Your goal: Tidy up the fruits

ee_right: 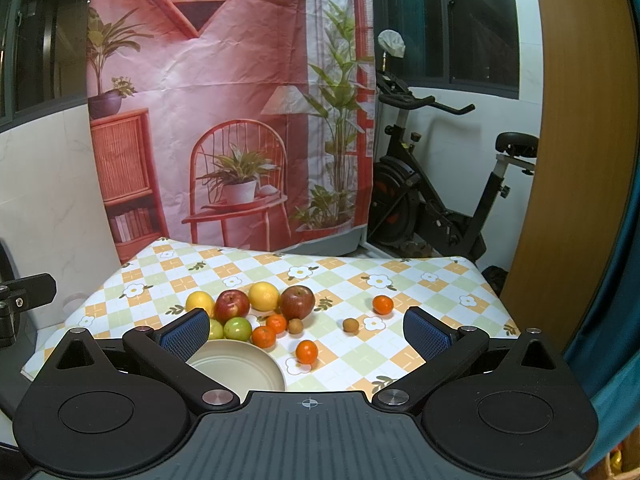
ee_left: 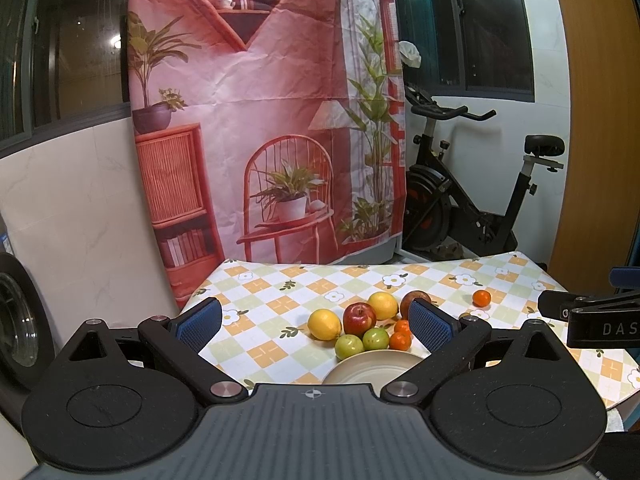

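Fruits lie on the checked tablecloth behind an empty beige bowl, which also shows in the left wrist view. There are two red apples, two yellow citrus fruits, two green fruits, several small oranges and two small brown fruits. The left view shows a red apple, a yellow citrus and green fruits. My left gripper and right gripper are both open, empty, above the table's near edge.
A printed pink backdrop hangs behind the table. An exercise bike stands at the back right, beside a wooden panel. A white wall runs along the left. The right gripper's body shows at the left view's right edge.
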Demonstrator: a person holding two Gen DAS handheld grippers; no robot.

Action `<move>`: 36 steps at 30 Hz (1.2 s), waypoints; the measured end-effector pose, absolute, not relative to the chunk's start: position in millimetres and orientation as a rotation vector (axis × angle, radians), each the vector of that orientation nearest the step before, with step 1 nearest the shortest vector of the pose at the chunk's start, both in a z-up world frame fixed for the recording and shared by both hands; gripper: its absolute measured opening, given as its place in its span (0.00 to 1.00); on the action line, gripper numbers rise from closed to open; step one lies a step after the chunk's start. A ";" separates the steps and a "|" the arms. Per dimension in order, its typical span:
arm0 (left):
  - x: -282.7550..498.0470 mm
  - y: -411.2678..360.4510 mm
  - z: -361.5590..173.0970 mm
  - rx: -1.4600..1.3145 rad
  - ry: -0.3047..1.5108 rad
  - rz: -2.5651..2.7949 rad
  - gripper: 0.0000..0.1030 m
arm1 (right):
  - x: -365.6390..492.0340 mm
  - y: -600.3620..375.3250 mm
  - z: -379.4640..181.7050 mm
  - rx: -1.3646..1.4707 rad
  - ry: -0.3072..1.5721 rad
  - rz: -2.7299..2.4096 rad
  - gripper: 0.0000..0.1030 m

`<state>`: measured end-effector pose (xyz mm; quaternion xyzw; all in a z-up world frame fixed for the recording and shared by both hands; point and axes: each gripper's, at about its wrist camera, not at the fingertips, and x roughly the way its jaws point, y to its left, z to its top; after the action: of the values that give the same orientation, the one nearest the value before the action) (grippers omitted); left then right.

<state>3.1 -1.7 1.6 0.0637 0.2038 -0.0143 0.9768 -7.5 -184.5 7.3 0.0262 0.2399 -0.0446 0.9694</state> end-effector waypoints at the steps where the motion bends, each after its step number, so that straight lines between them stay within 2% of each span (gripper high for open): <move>1: 2.2 -1.4 1.3 0.128 0.410 -0.029 0.98 | -7.4 -184.5 7.2 0.053 0.485 -0.090 1.00; 36: -4.6 -3.5 10.8 0.121 0.402 -0.033 0.98 | -7.9 -183.4 7.1 0.053 0.485 -0.090 1.00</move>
<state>-4.6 -3.5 10.8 0.0603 0.1995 -0.0166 0.9779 -7.9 -183.4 7.1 0.0263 0.2402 -0.0445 0.9693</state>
